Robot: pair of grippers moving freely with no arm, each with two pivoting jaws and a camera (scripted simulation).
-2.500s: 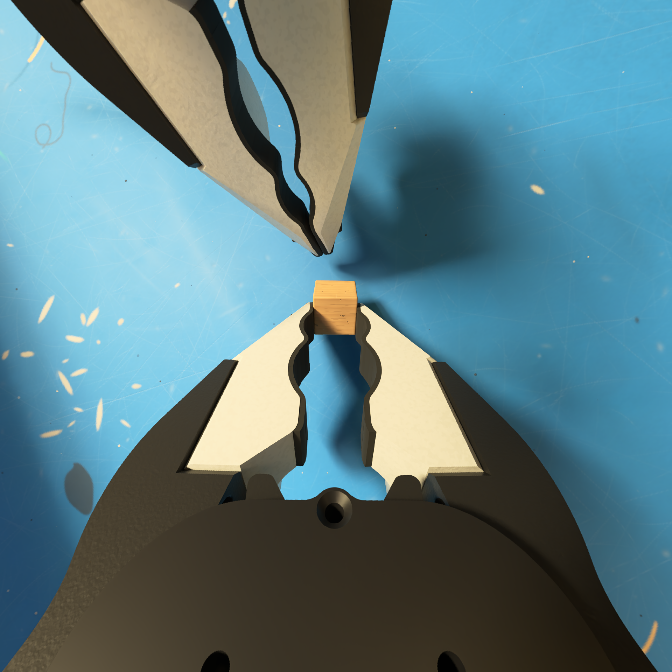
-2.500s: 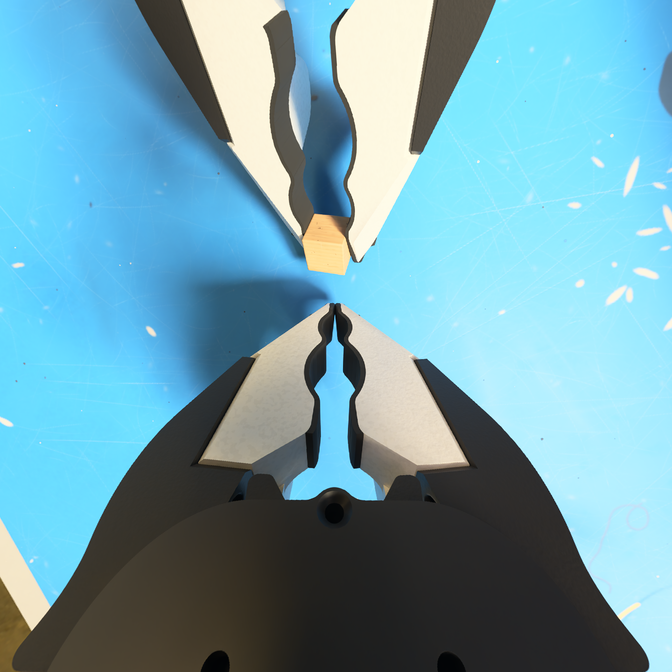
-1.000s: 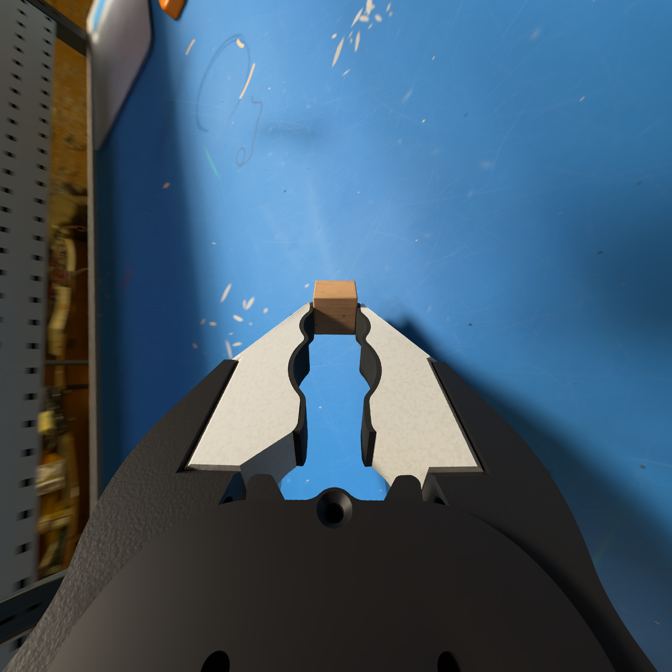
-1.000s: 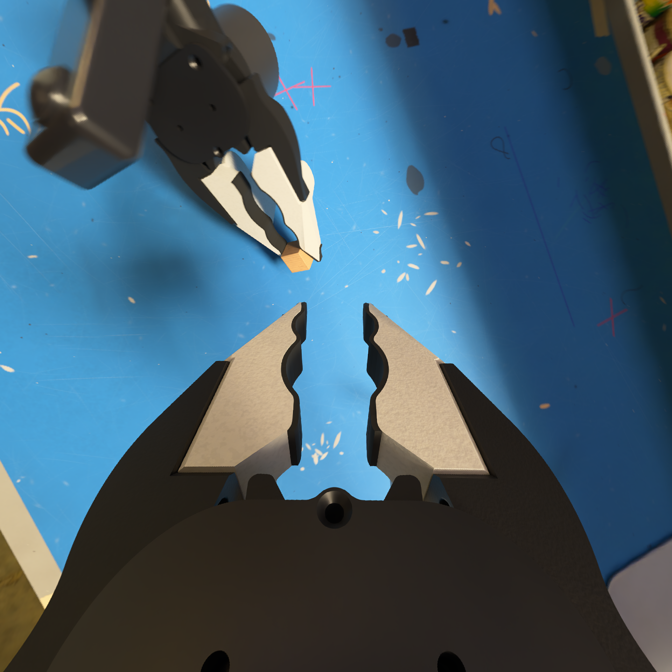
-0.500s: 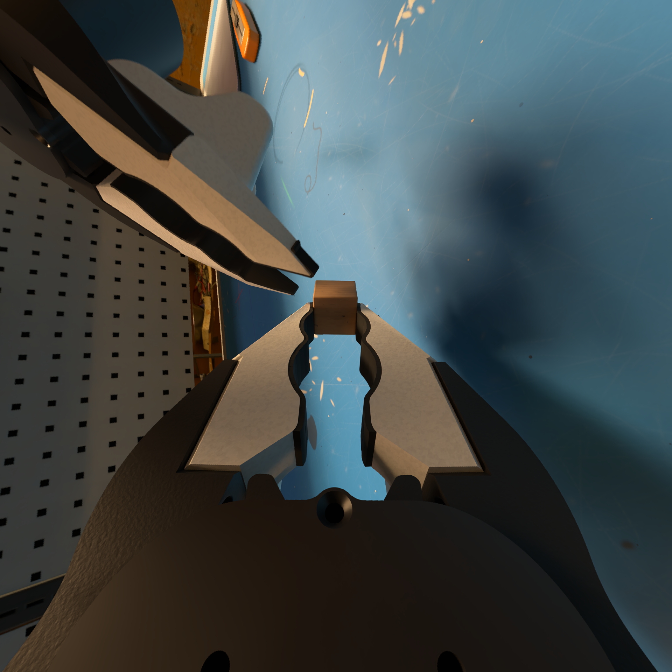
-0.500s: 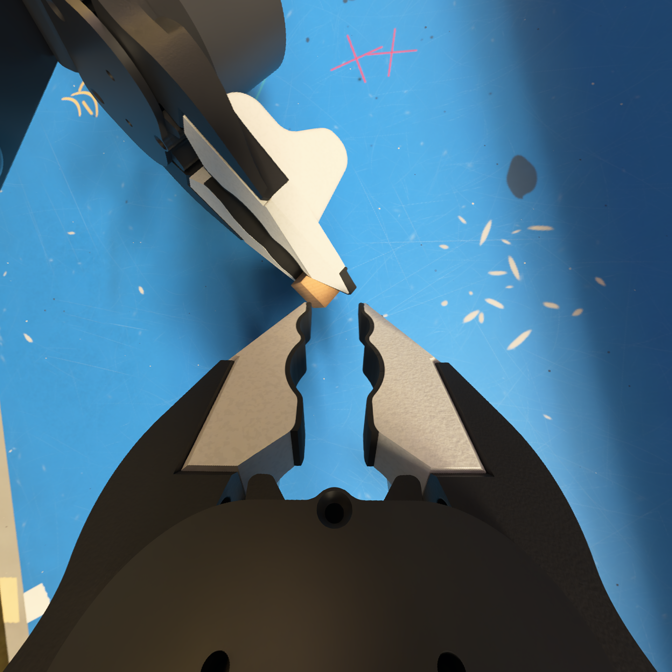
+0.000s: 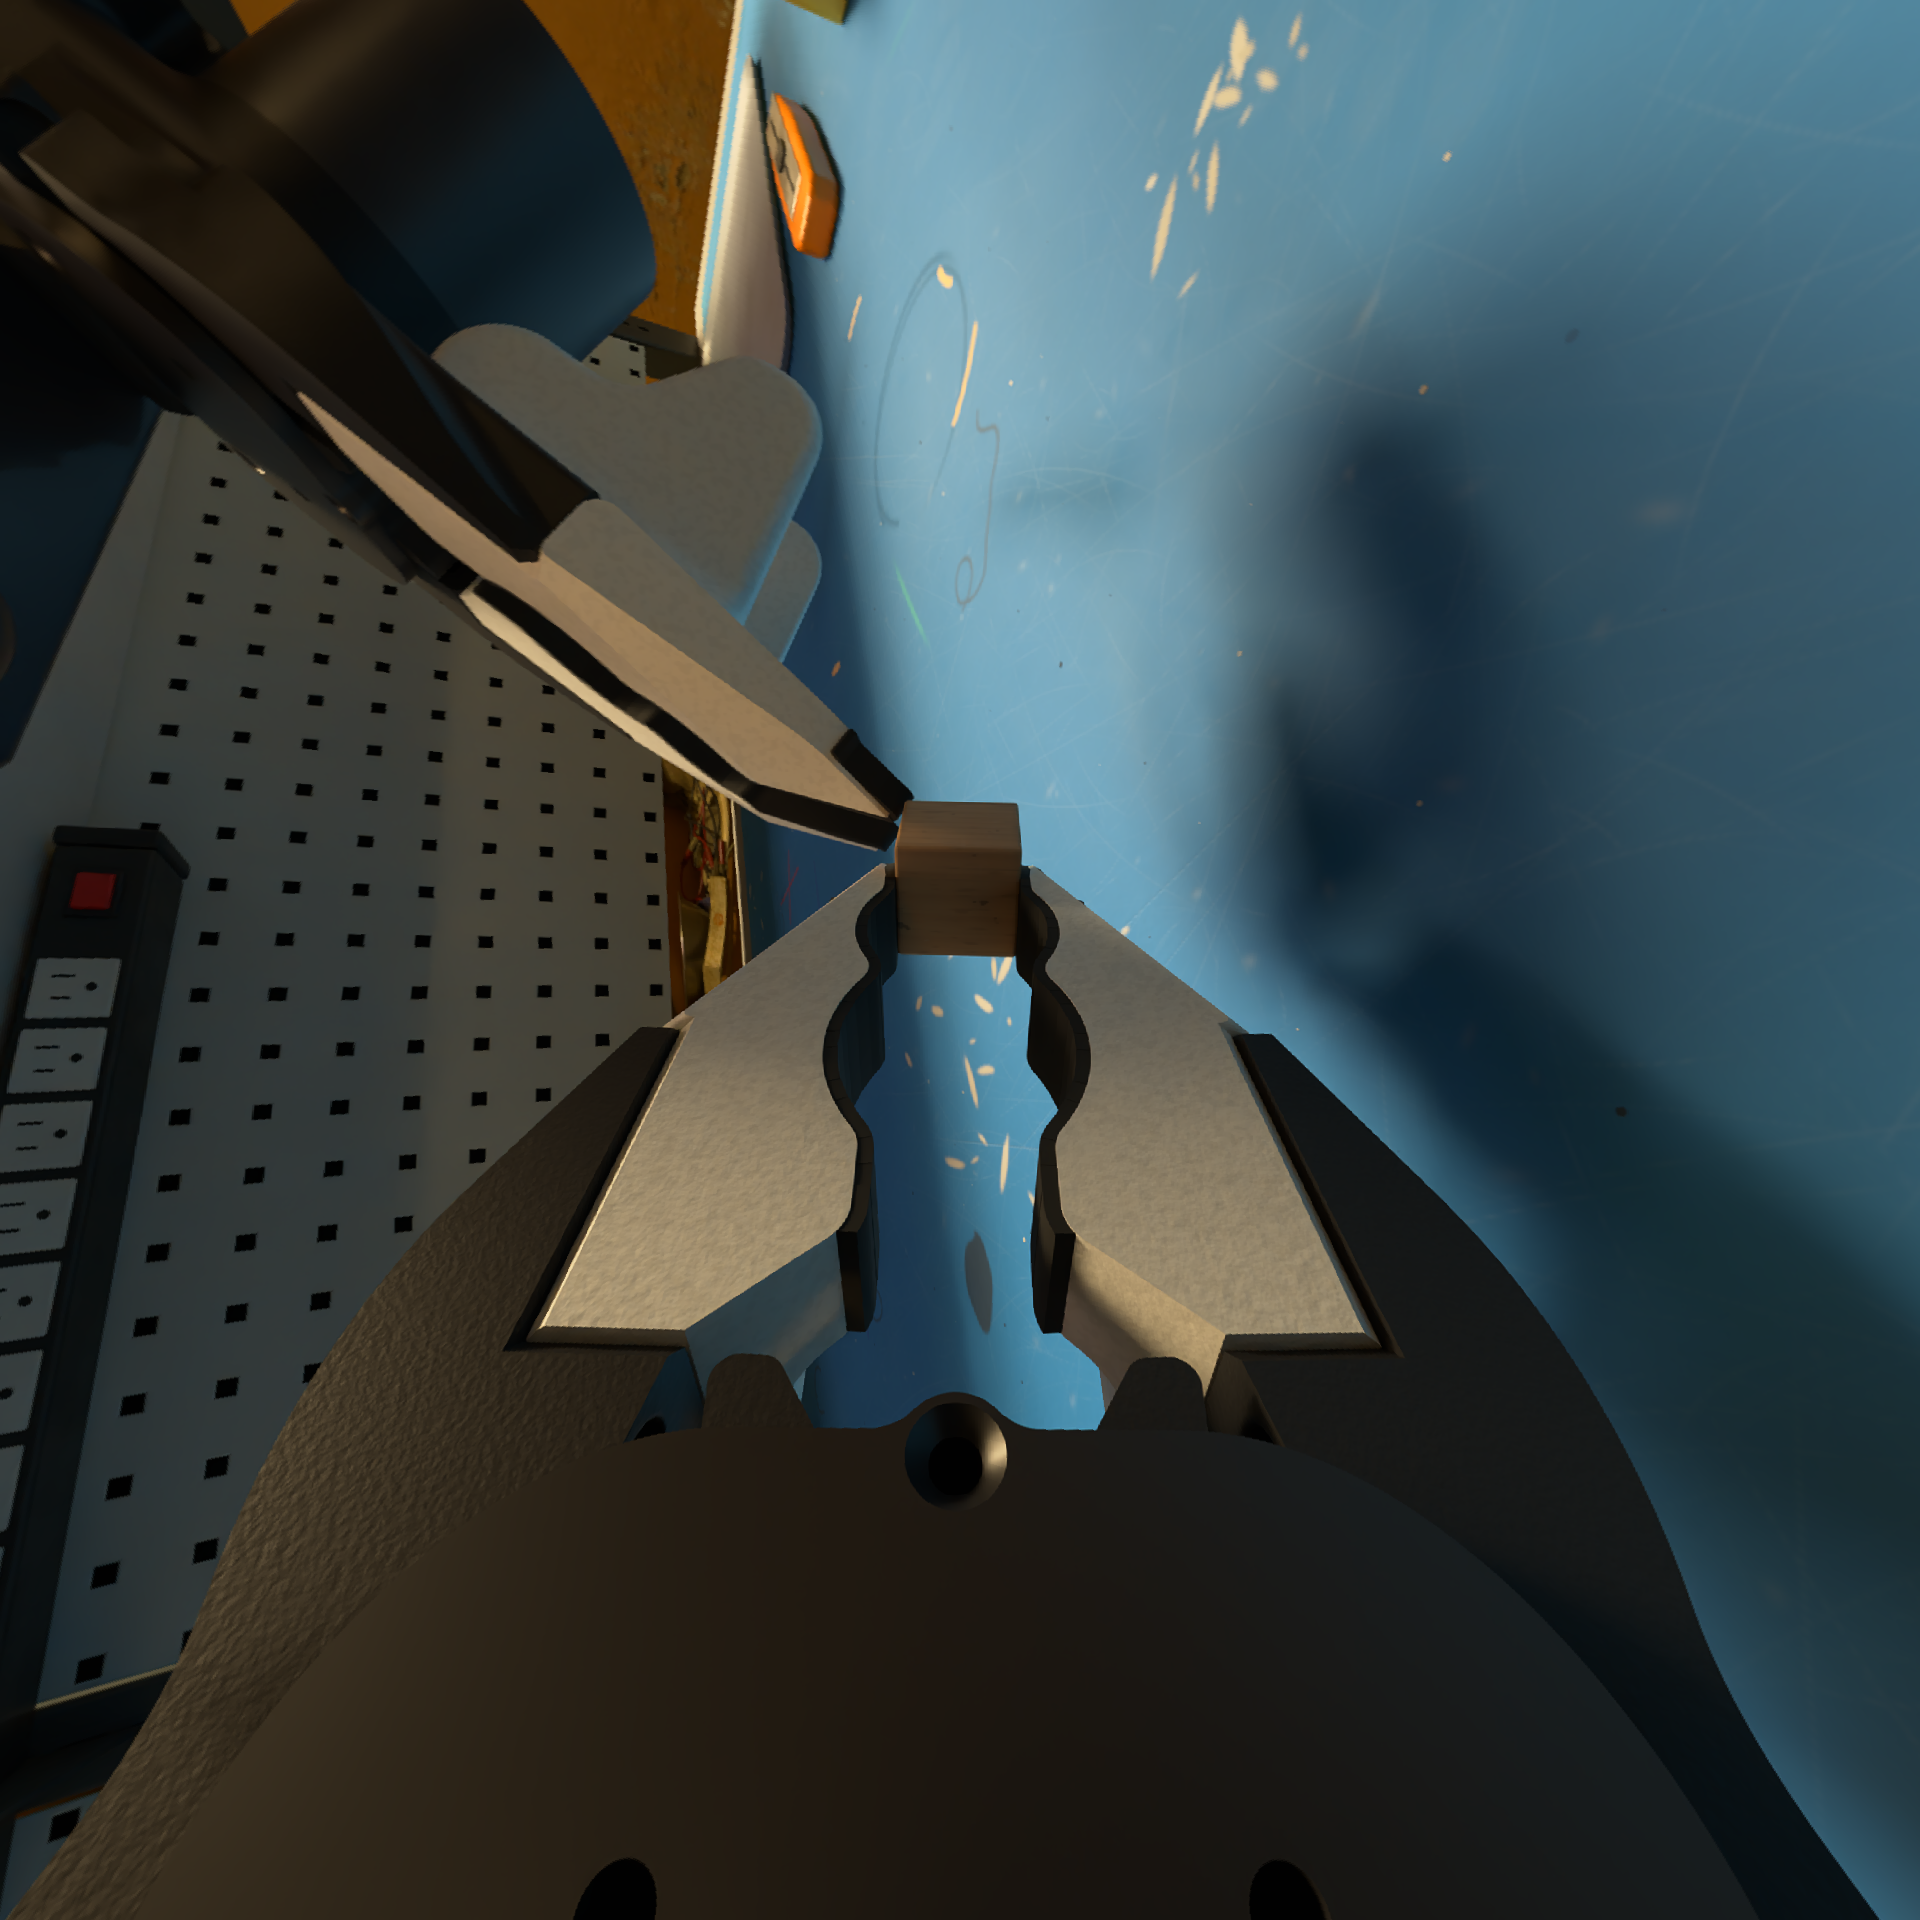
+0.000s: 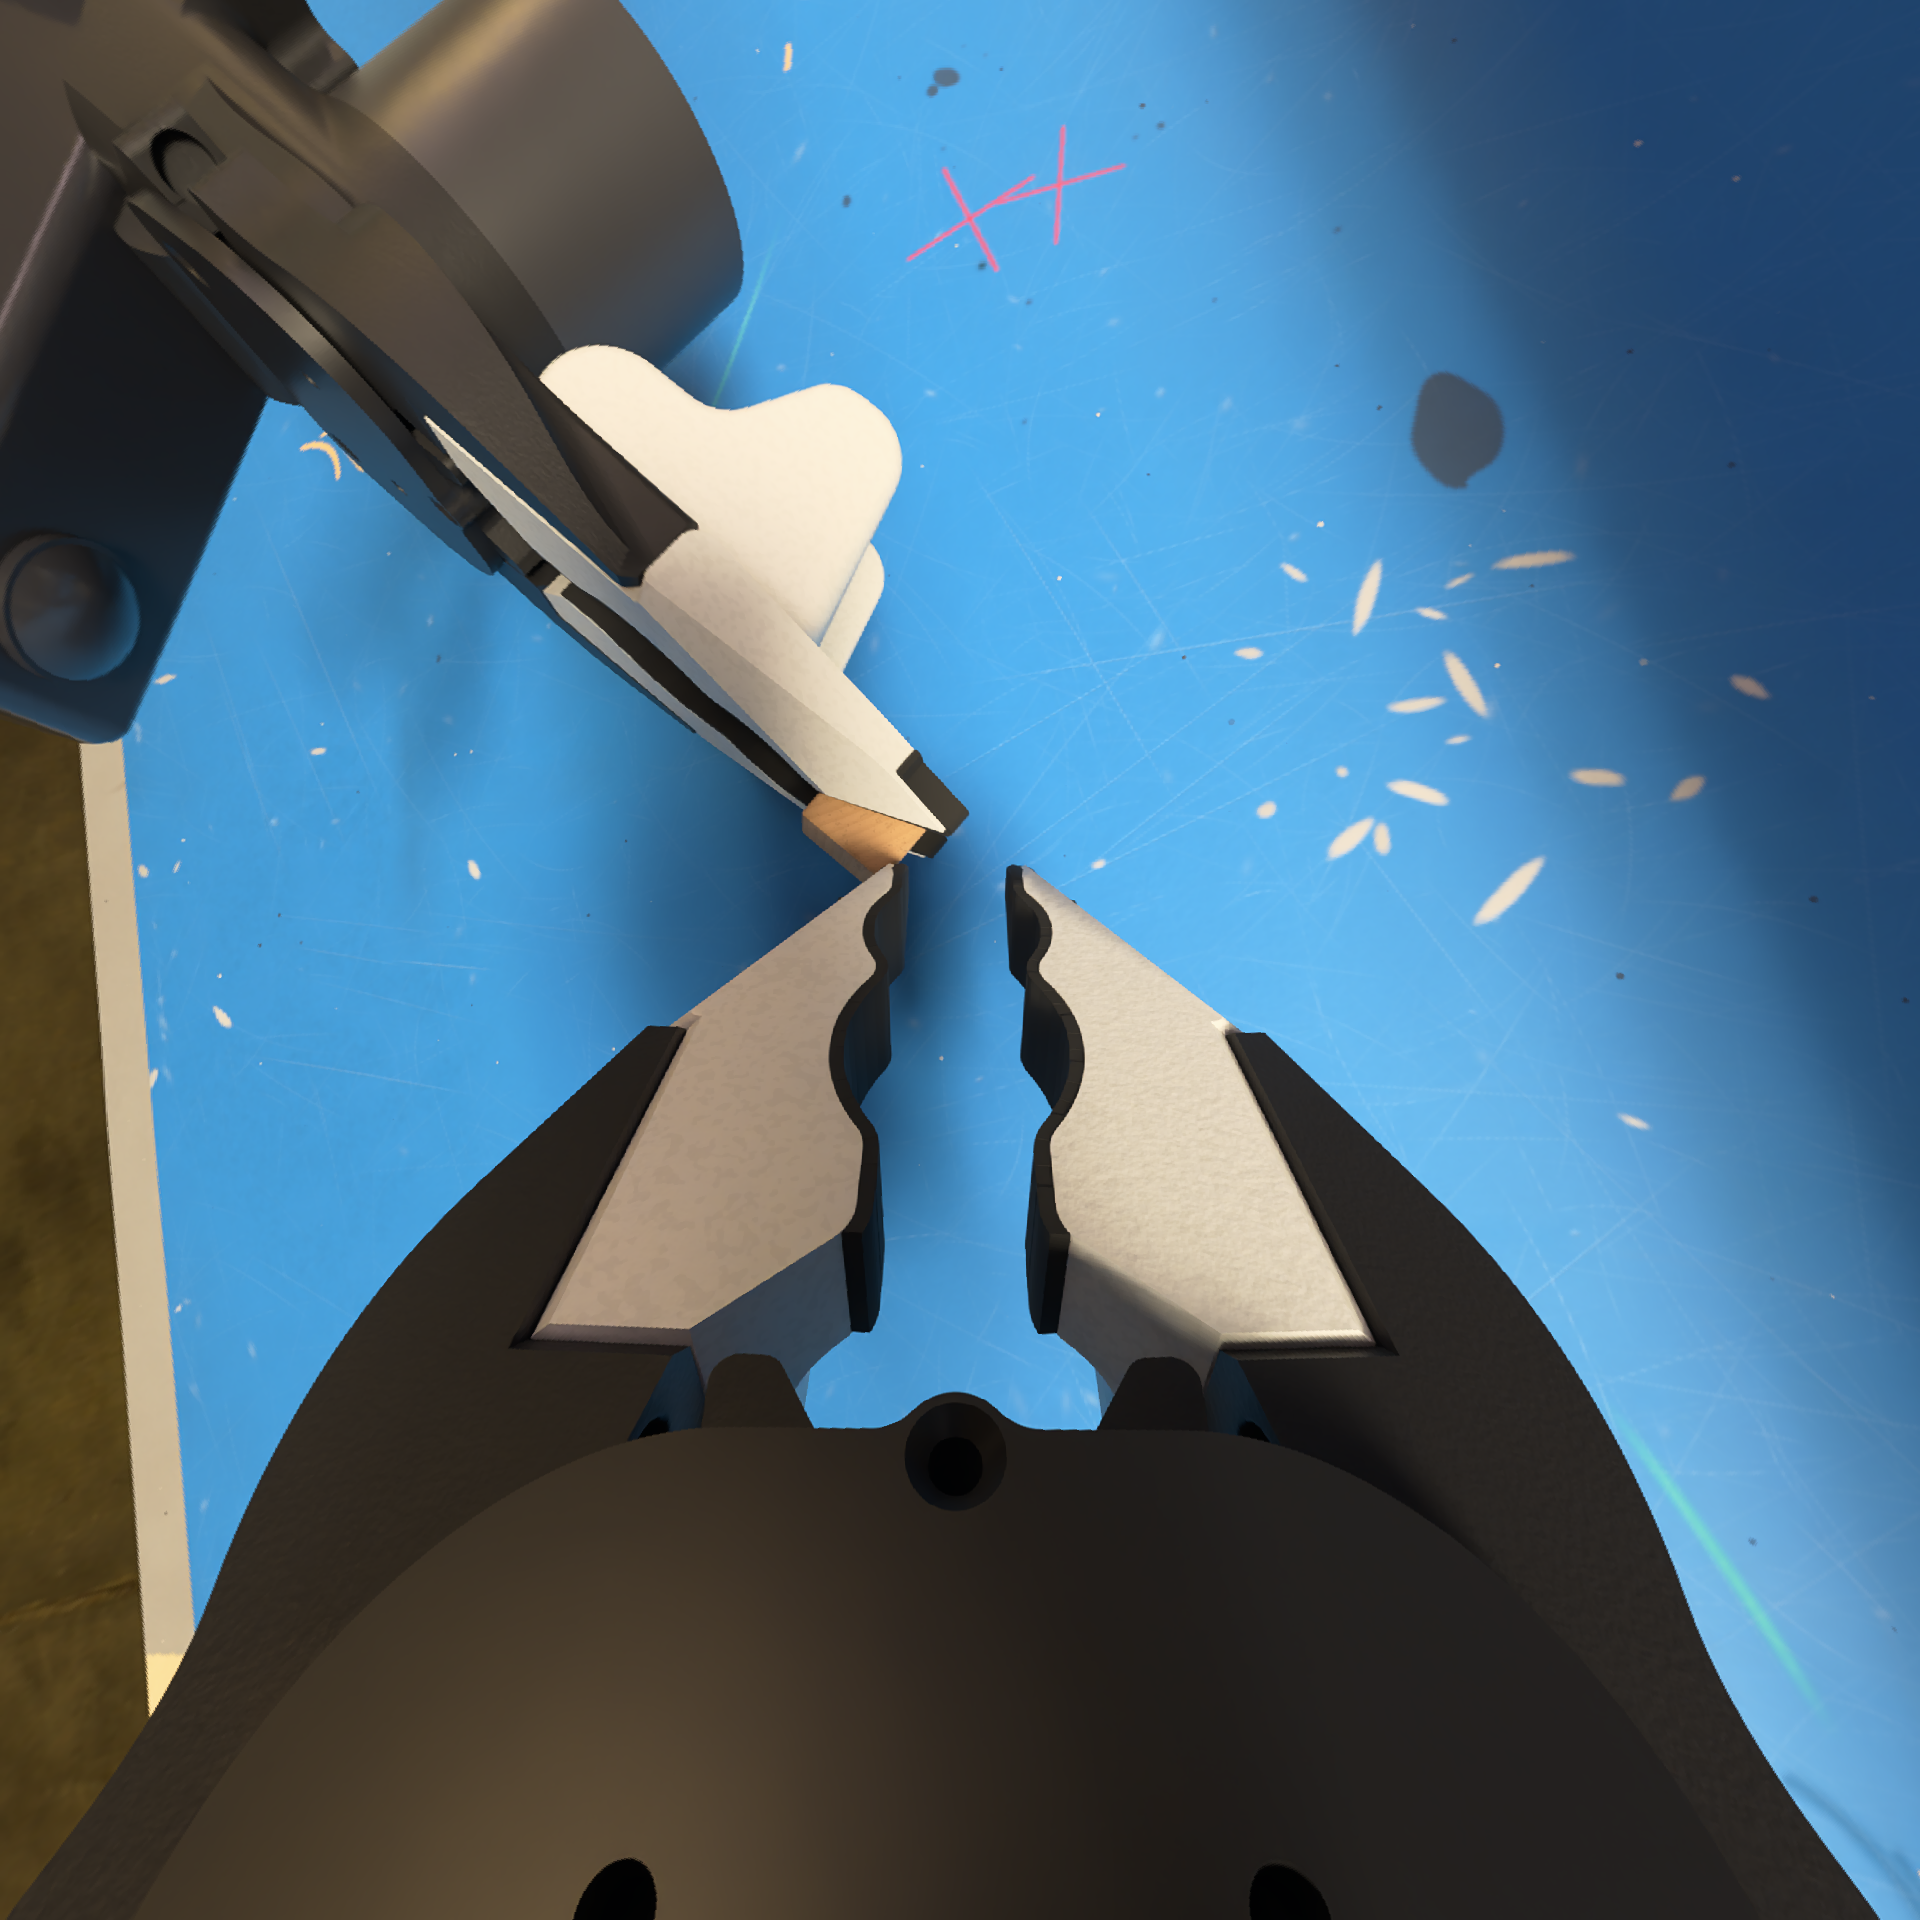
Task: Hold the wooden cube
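Observation:
The small wooden cube (image 7: 956, 881) is pinched between the tips of my left gripper (image 7: 956, 894), held above the blue mat. In the right wrist view the same cube (image 8: 854, 831) shows at the tip of the left gripper (image 8: 883, 816), which enters from the upper left. My right gripper (image 8: 954, 883) is open and empty; its left fingertip (image 8: 881, 891) is right at the cube's lower edge, and the cube lies outside its jaws. In the left wrist view the right gripper (image 7: 862, 805) comes in from the upper left, its tips at the cube's left corner.
A blue mat (image 8: 1143, 520) with pale wood chips (image 8: 1455, 727), a dark spot (image 8: 1455, 428) and pink marks (image 8: 1013, 203) lies below. In the left wrist view, a white pegboard (image 7: 364, 935), a black power strip (image 7: 62, 1143) and an orange object (image 7: 805, 177) stand at the left.
The right gripper opened, then moved in until its tips reached the cube. The left gripper kept its hold on the cube while tilting toward the pegboard side.

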